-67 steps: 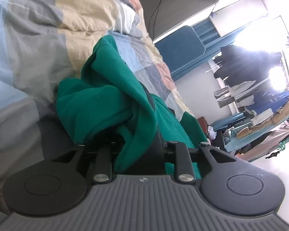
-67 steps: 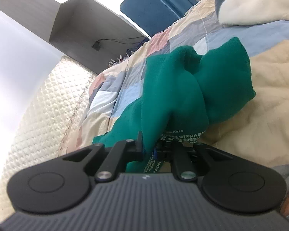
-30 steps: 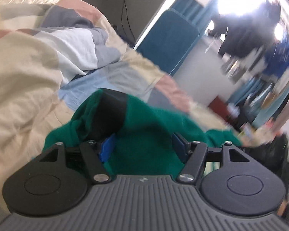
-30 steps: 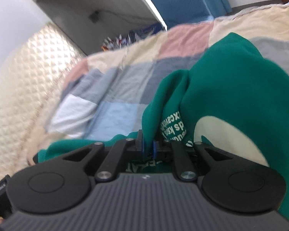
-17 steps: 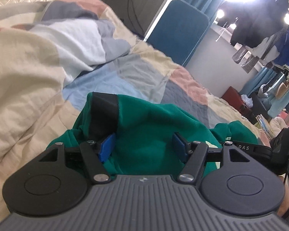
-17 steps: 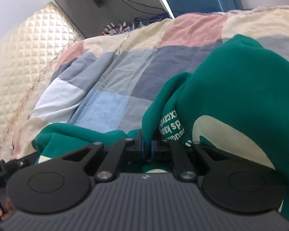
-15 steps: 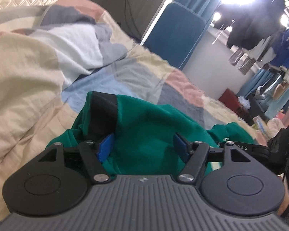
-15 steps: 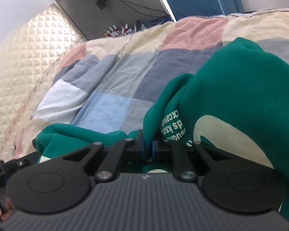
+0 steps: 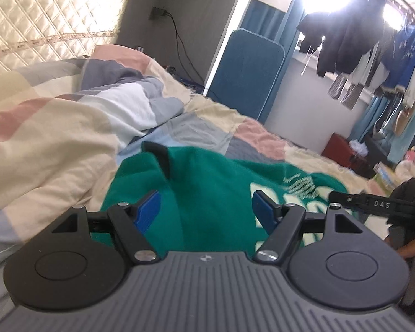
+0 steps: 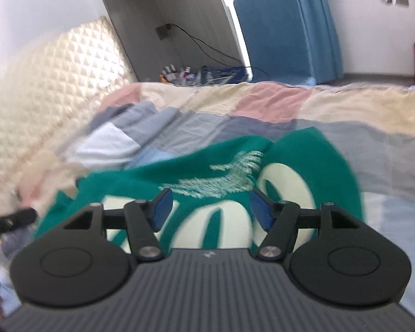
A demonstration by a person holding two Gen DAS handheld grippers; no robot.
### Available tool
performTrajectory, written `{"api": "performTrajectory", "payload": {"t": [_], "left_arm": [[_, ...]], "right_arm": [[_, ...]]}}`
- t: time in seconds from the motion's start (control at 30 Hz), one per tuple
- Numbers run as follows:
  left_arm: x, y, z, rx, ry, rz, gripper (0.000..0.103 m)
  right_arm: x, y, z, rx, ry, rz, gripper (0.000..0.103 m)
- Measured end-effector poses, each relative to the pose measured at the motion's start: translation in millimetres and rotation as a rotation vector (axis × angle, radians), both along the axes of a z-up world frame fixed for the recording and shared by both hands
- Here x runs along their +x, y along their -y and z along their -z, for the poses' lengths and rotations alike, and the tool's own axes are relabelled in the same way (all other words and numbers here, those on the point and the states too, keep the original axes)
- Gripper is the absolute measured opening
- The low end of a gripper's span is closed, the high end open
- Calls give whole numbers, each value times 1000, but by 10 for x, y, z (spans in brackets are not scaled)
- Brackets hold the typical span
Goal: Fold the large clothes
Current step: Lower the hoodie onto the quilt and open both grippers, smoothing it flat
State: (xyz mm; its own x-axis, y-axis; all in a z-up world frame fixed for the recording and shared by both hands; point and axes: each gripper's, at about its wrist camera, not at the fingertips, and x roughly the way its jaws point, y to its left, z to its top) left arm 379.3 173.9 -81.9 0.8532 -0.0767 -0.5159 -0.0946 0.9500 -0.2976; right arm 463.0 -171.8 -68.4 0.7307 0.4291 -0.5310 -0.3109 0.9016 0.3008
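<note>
A green sweatshirt [image 9: 207, 191] with a black collar strip and pale lettering lies spread on the bed. In the right wrist view its big cream print [image 10: 279, 182] faces up. My left gripper [image 9: 206, 204] hovers over the garment's left part, open, its blue pads clear of the cloth. The jaws of my right gripper [image 10: 210, 202] are opening above the printed area, with nothing pinched between them. The right gripper [image 9: 373, 203] also shows at the right edge of the left wrist view, with a hand [image 9: 412, 251] below it.
A patchwork quilt [image 9: 69, 138] covers the bed and bunches into a ridge on the left. A quilted headboard [image 10: 41, 83] stands behind. A blue padded panel [image 9: 249, 69], hanging clothes [image 9: 345, 41] and a red box [image 9: 343, 152] lie beyond the bed.
My right gripper let go of the green fold it pinched, and its jaws spread. Both grippers drew back and up. The sweatshirt now lies flatter with the print showing.
</note>
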Motion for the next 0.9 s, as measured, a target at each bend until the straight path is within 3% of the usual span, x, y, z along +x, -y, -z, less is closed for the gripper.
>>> {"api": "performTrajectory", "payload": {"t": [0.13, 0.2, 0.4, 0.73, 0.9], "left_arm": [[-6, 9, 147, 46, -57, -33, 77], [27, -5, 231, 48, -74, -38, 77], [170, 10, 390, 99, -119, -28, 77], [467, -91, 640, 68, -132, -51, 79], [466, -100, 591, 50, -117, -66, 79]], "right_arm": [[-23, 15, 82, -112, 12, 24, 63], [27, 67, 164, -121, -14, 43, 55], [195, 154, 410, -100, -67, 20, 52], [429, 120, 686, -83, -76, -39, 53], [443, 126, 689, -61, -81, -25, 54]]}}
